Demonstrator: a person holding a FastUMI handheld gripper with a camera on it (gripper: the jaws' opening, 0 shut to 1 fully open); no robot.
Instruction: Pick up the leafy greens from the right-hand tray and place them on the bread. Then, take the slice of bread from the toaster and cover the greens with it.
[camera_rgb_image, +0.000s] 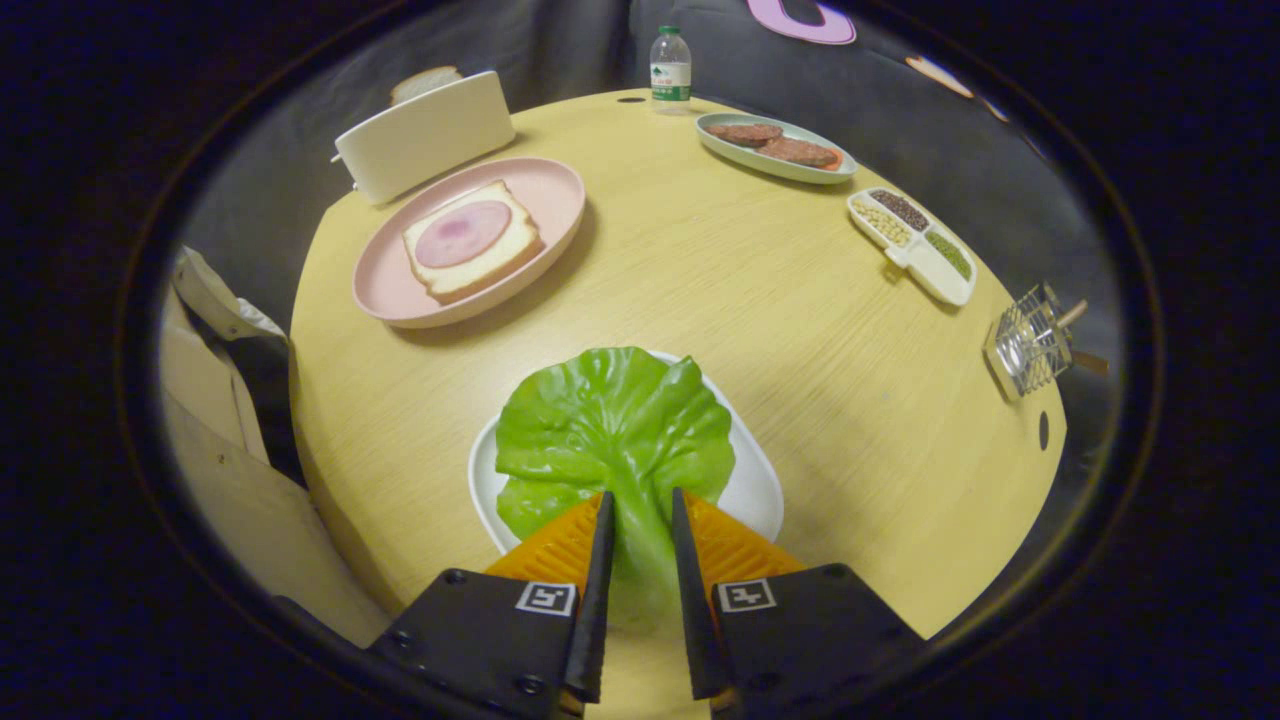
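Claw (640, 505) fingers pinch lettuce (612, 430) over white tray (755, 485) on wooden table (700, 290).

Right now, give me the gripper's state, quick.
Gripper: fingers closed down to a narrow gap on the stem of the leafy greens, which lie over the white tray.

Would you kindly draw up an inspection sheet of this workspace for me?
Surface: round wooden table, bare in the middle.
Job's things: lettuce leaf on white tray; bread with ham on pink plate; toaster holding a bread slice.
Clutter: water bottle, patties dish, divided bean dish, wire basket.
Grippers: claw fingers close around the leaf's stem.
Cables: nothing seen.
Surroundings: black cloth wall.
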